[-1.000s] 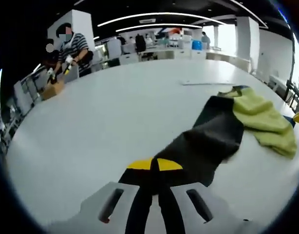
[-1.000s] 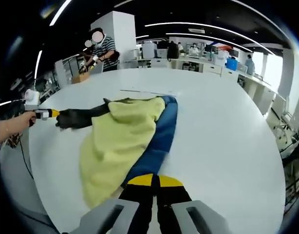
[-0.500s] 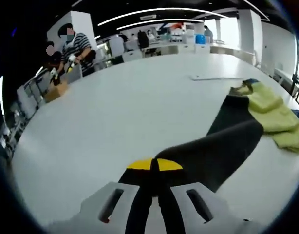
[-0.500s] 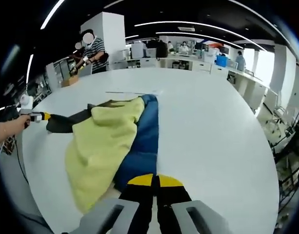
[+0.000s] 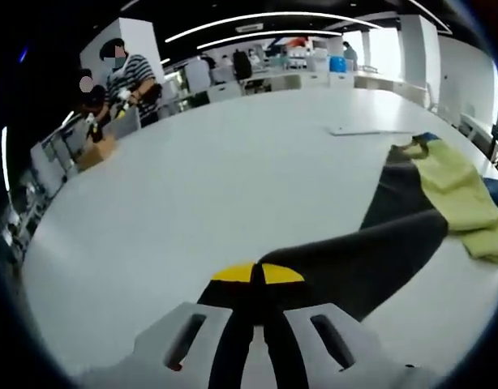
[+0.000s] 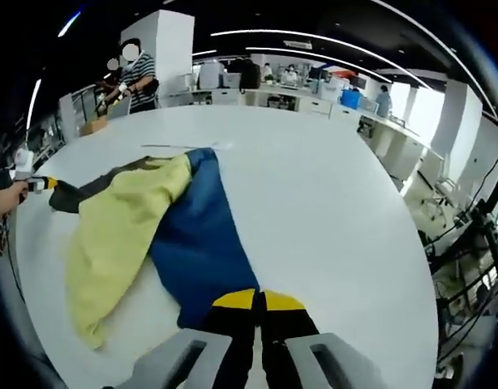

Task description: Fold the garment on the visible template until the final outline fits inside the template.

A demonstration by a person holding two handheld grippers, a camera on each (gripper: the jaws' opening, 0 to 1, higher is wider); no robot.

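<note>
The garment lies on a white table, with a black part, a yellow-green part and a blue part. In the left gripper view my left gripper (image 5: 258, 279) is shut on the black part (image 5: 371, 251), which stretches away to the yellow-green part (image 5: 460, 198) at the right. In the right gripper view my right gripper (image 6: 258, 298) is shut on the blue part (image 6: 196, 235); the yellow-green part (image 6: 119, 231) lies to its left. The left gripper (image 6: 40, 185), held by a hand, pulls the black end (image 6: 87, 190) at the far left. A thin flat template (image 6: 184, 147) lies beyond the garment, also seen as a template (image 5: 371, 130).
The white table (image 6: 330, 211) is wide and bare to the right of the garment. People stand at a cardboard box (image 5: 91, 147) beyond the table's far left edge. Desks and chairs fill the background (image 6: 314, 97).
The garment has been drawn out between the two grippers: the black part is pulled longer and the blue part is spread wider and flatter. Both grippers stay shut on the cloth.
</note>
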